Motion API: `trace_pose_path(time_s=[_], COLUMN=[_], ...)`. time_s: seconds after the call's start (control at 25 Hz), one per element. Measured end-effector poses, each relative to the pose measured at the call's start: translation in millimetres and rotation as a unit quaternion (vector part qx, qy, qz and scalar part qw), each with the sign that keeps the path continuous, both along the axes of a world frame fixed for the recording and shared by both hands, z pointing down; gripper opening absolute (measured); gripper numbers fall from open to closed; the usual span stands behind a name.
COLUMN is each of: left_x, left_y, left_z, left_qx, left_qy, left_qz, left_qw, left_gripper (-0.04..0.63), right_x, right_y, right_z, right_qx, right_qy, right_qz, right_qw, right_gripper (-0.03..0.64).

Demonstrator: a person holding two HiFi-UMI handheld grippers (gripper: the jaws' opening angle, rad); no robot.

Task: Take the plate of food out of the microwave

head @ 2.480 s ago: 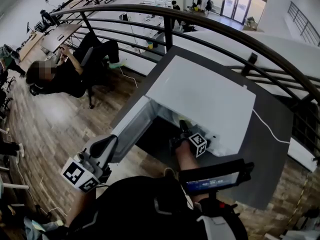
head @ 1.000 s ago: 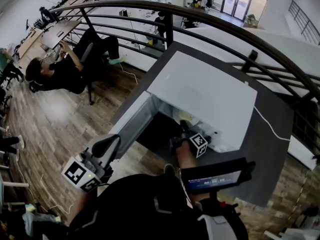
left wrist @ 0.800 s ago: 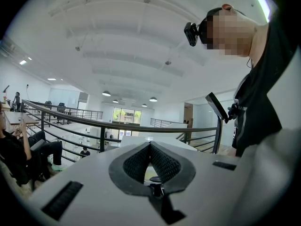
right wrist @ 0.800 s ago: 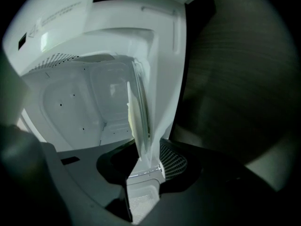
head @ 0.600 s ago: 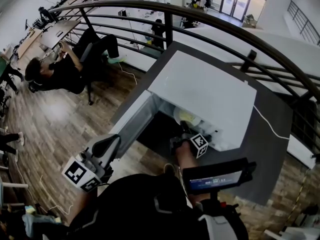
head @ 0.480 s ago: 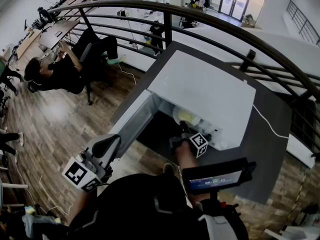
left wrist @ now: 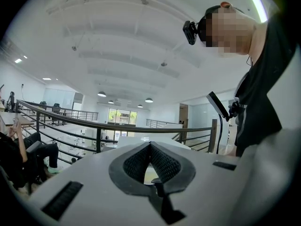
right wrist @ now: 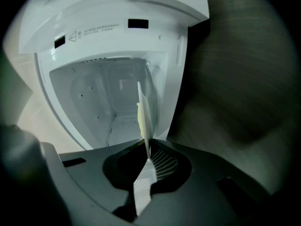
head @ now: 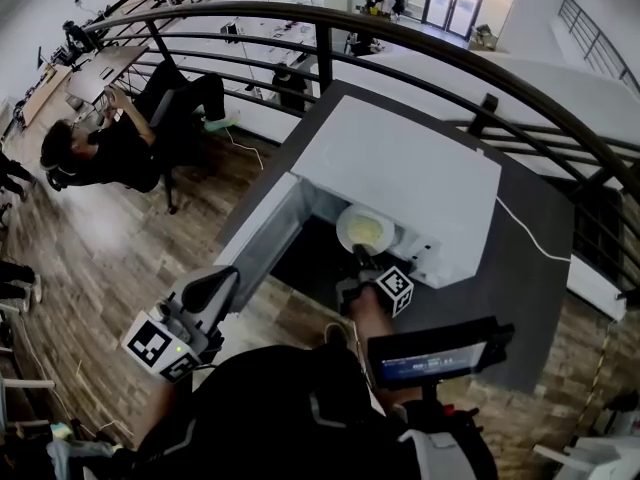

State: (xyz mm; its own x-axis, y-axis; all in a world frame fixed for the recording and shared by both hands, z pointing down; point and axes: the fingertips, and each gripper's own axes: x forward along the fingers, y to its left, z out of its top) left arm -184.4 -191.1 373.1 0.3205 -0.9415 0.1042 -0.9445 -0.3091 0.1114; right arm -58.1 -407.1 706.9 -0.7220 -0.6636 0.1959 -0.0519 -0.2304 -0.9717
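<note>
A white plate of yellow food point(head: 365, 230) sits half out of the open white microwave point(head: 400, 168), at the mouth of its cavity. My right gripper point(head: 358, 259) is shut on the plate's near rim. In the right gripper view the plate point(right wrist: 143, 114) shows edge-on, pinched between the pads of the right gripper point(right wrist: 147, 155), with the empty cavity point(right wrist: 103, 102) behind it. My left gripper point(head: 214, 293) hangs low at the left, away from the microwave, jaws together on nothing; in its own view the left gripper point(left wrist: 150, 146) points over the microwave top at the railing.
The microwave door point(head: 262, 243) stands swung open to the left. The microwave rests on a dark table point(head: 530, 268) beside a curved black railing point(head: 400, 43). A power cord point(head: 530, 238) trails right. A seated person point(head: 110, 138) is on the floor below, far left.
The right gripper has drawn back from inside the cavity with the plate, which now shows at the microwave's mouth. The left gripper has stayed put.
</note>
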Motion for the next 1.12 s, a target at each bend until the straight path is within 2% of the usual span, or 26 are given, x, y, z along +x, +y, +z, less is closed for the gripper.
trace_pose_path(time_s=[0.32,0.88,1.12], left_x=[-4,-8,-8], left_y=[14,22,23], left_z=[-2,4,9], left_qx=[0.012,0.028,0.02], left_qy=[0.013,0.036,0.048], left_qz=[0.026,0.063,0.075], left_qw=[0.9995,0.997,0.9958], left_gripper=[0.005,0.005,0.005], right_x=[-7,-21,-21], right_y=[39,100,117], right_z=[-27,-79,-99], right_qx=[0.022,0.03,0.034], right_qy=[-0.008,-0.03,-0.042], right_qz=[-0.024,-0.069,-0.076], right_qw=[0.999,0.997,0.996], right_gripper=[0.017,0.017,0.017])
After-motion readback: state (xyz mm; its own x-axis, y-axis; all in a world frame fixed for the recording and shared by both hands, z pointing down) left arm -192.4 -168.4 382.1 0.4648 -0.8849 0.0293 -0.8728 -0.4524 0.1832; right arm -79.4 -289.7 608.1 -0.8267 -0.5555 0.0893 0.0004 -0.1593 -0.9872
